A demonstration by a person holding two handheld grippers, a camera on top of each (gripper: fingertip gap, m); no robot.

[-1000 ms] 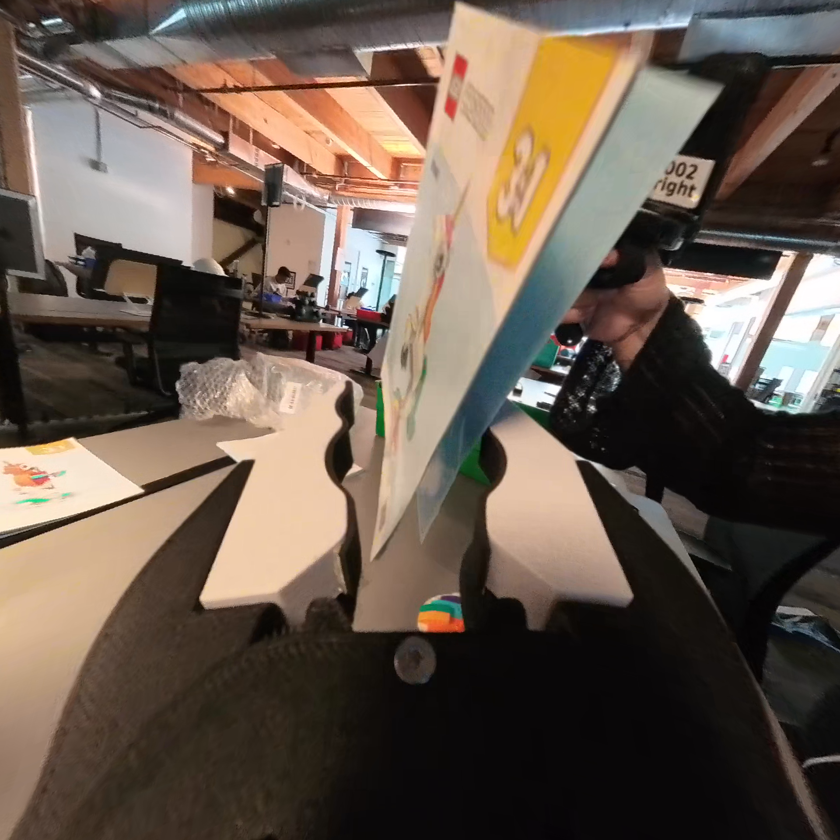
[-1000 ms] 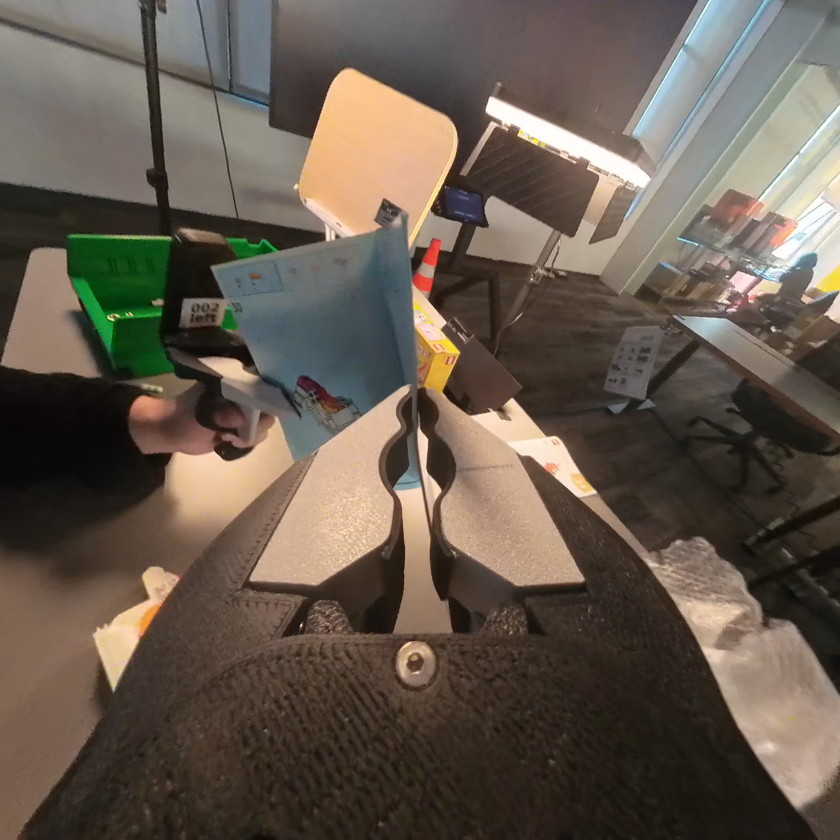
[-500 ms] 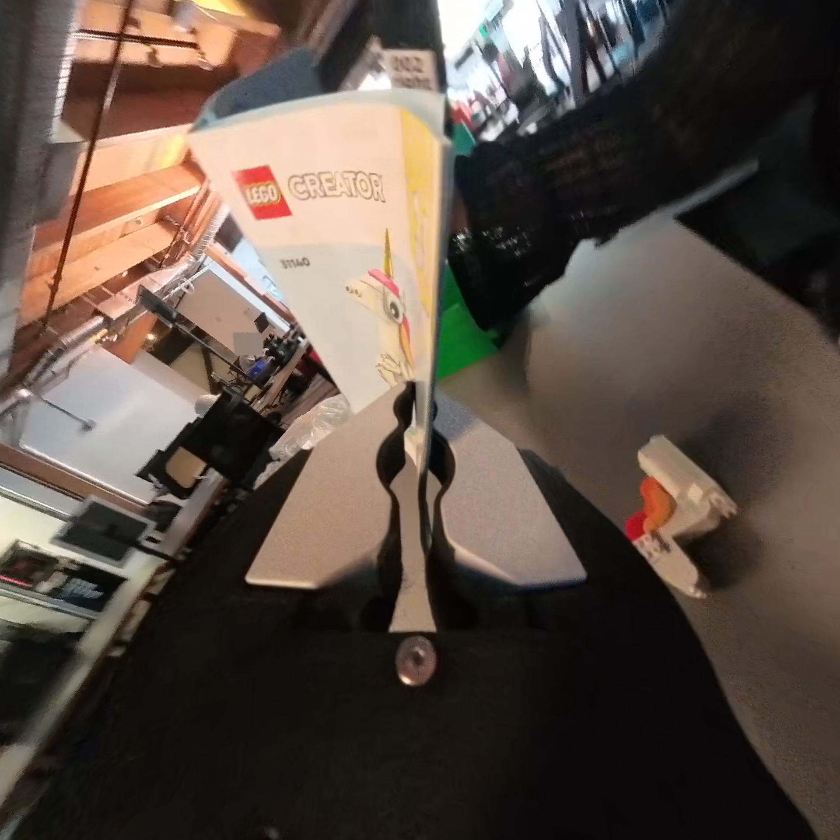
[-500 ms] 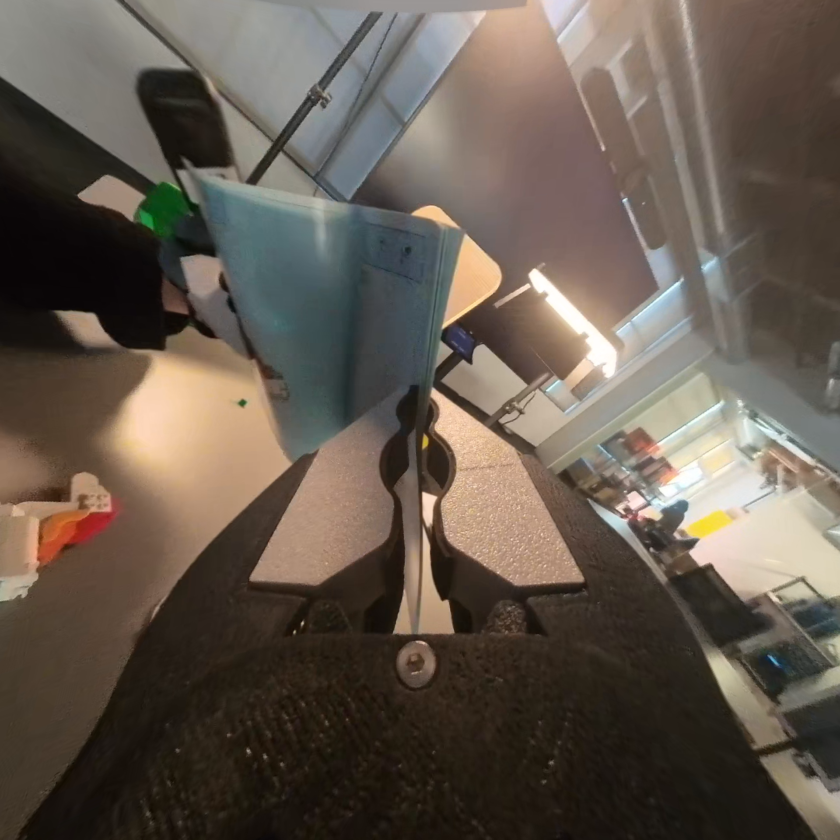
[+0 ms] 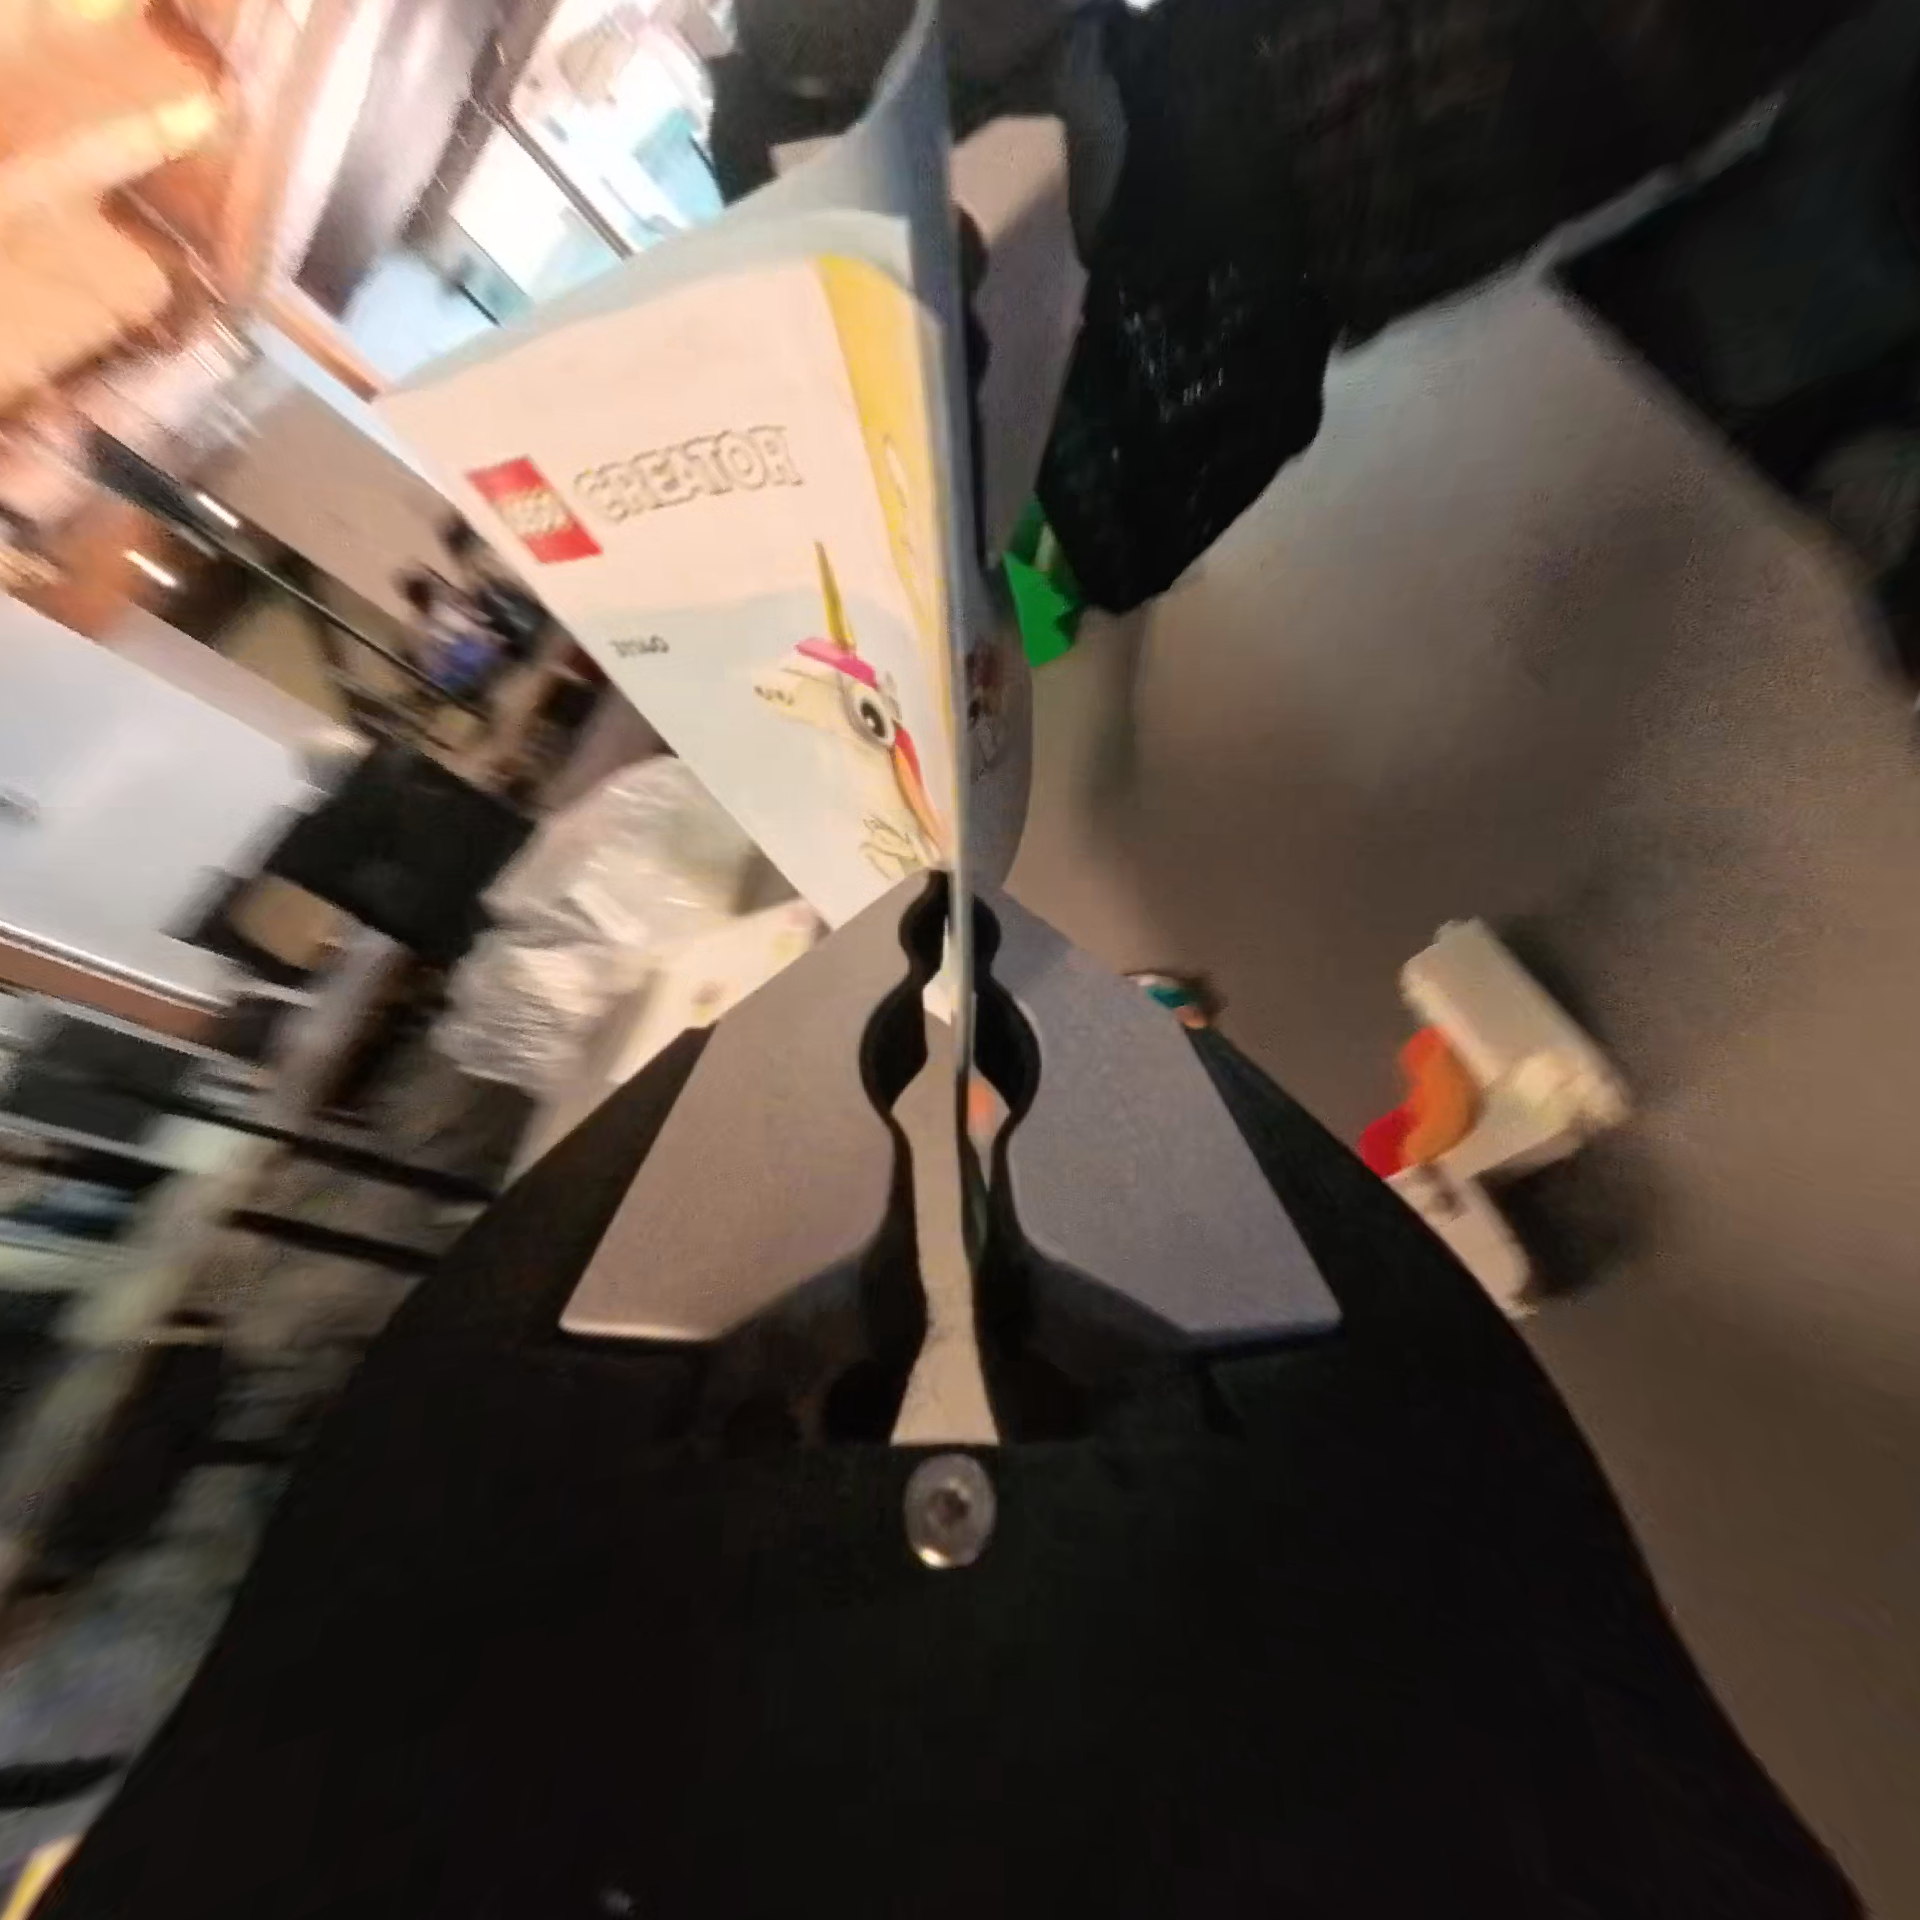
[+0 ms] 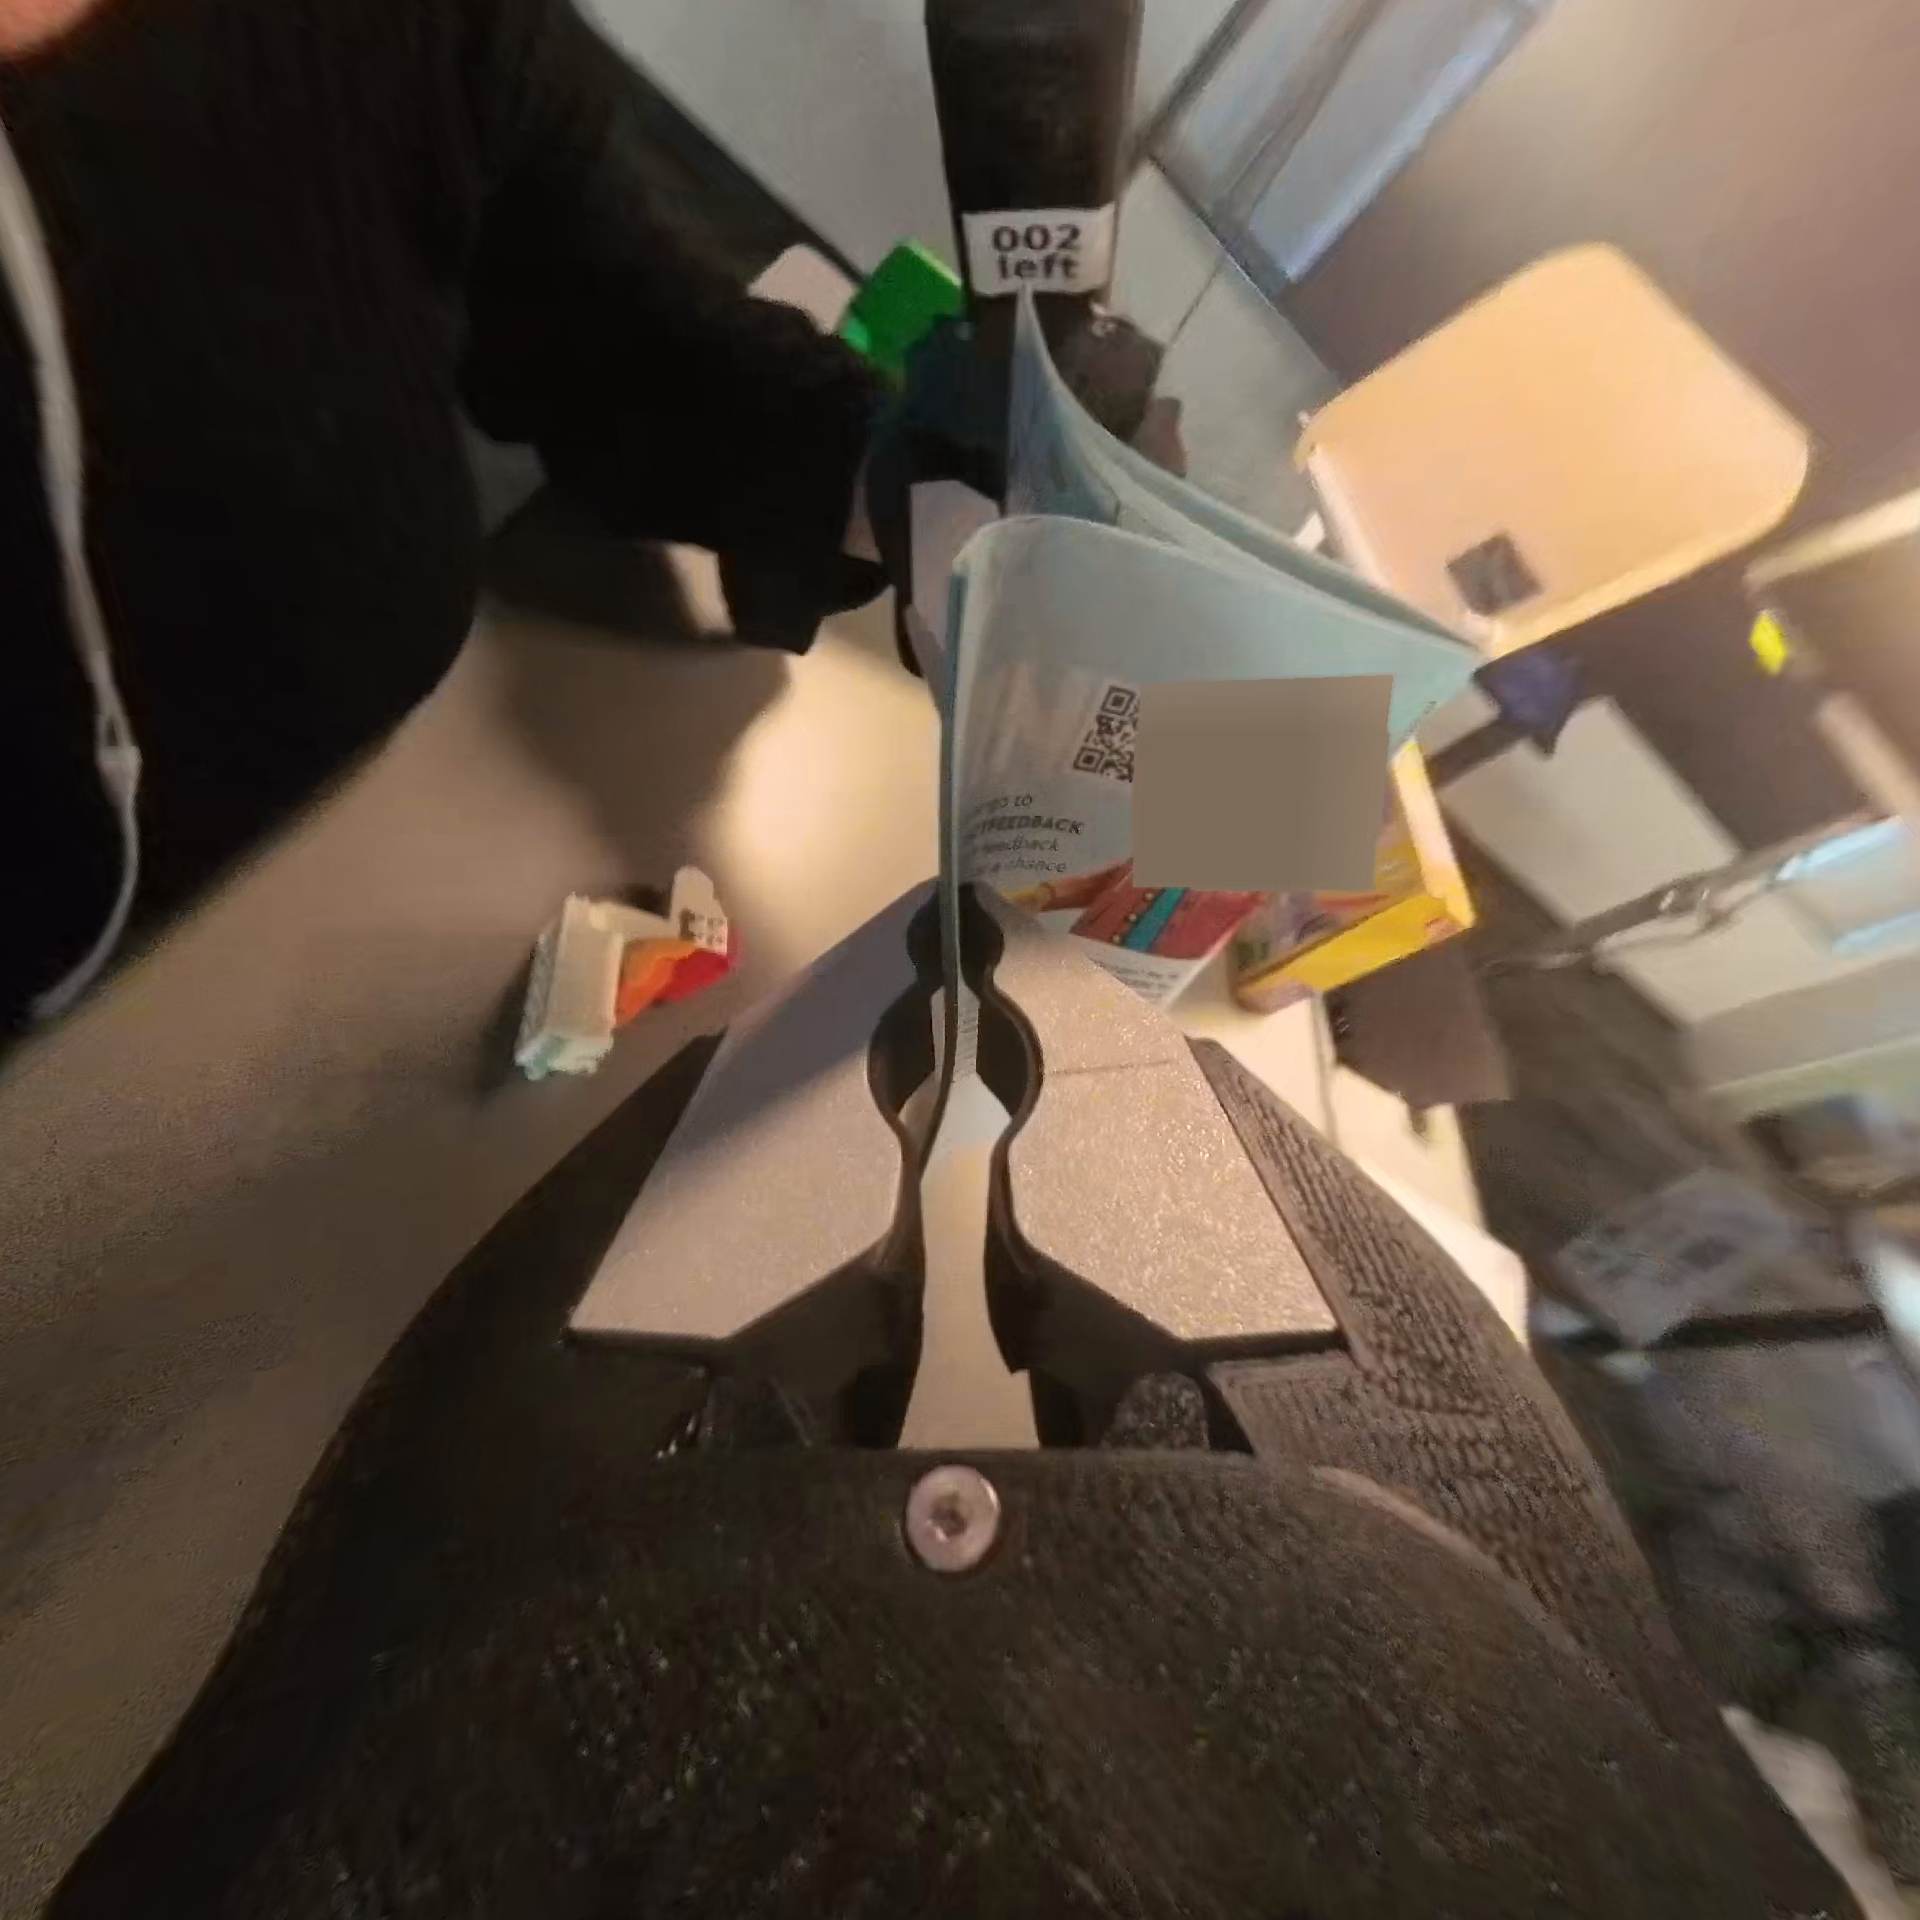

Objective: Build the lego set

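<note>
Both grippers are clamped on the booklet [image 5: 727, 582], held up in the air over the table [image 5: 1558, 727]. Left gripper [image 5: 961, 914] has its jaws closed on a thin page edge; the front cover fans off to the left of it. Right gripper [image 6: 951, 914] is likewise closed on a sheet edge, with the back cover [image 6: 1039, 727] curving away to the right and the other pages bowing toward the left gripper further off. Booklet sits between the two claws, spread partly open.

Step in hand looks like opening the instructions to find a page, not building yet. The half-built model [image 5: 1486, 1081], white with orange and red parts, lies on the table below, apart from both grippers. A yellow box [image 6: 1382, 914] sits at the table edge, a green tray [image 6: 899, 301] behind the left gripper.

Next move probably needs the booklet pulled flat and laid down open, without tearing the thin pages; then one claw must let go to reach bricks. Both views are blurred, so page content can't be read.
</note>
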